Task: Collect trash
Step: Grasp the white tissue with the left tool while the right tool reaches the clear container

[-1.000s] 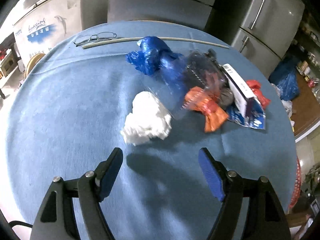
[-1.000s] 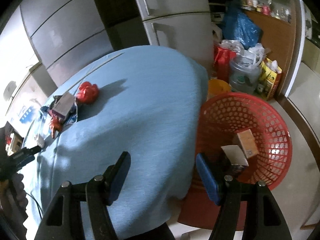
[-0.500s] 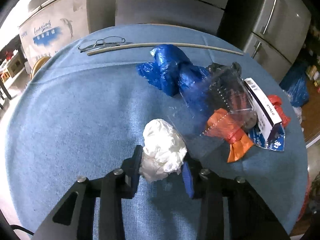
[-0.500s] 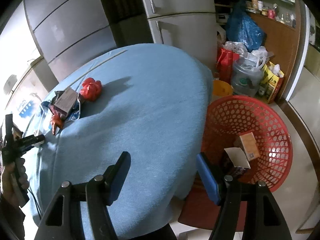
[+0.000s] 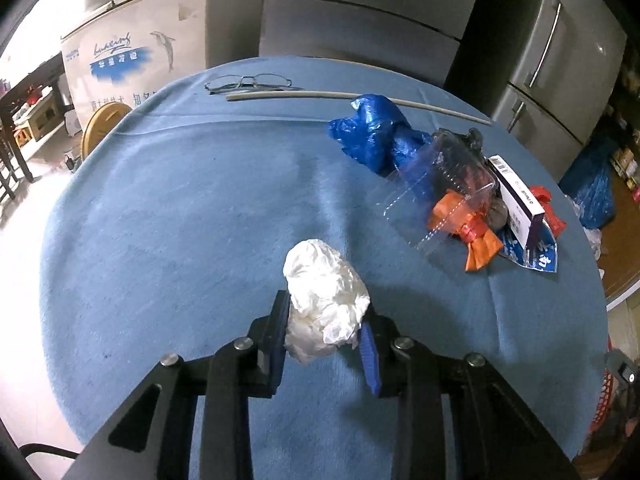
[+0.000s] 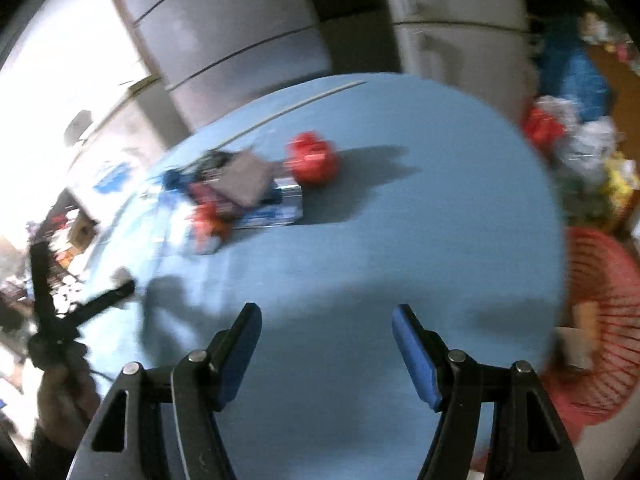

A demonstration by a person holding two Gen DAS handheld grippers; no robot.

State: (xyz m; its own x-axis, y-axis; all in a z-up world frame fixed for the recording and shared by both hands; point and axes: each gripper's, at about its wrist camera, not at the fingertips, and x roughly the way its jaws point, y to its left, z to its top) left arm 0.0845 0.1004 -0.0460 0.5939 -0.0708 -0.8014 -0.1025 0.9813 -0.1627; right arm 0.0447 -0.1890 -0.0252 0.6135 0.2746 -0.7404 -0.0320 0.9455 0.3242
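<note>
Now, in the left wrist view, the left tool has just closed on the white paper wad, near on the blue surface; next, I judge, carry it to the bin. In the blurred right wrist view, the right tool hangs open and empty; the red basket stands right, below the surface's edge.

Right wrist view motion-blurred: trash pile smeared, red basket cut off at right edge, contents unreadable.

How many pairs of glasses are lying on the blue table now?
1. The glasses lie at the far edge of the blue table, just behind the pale stick. The trash pile could hide more.
</note>
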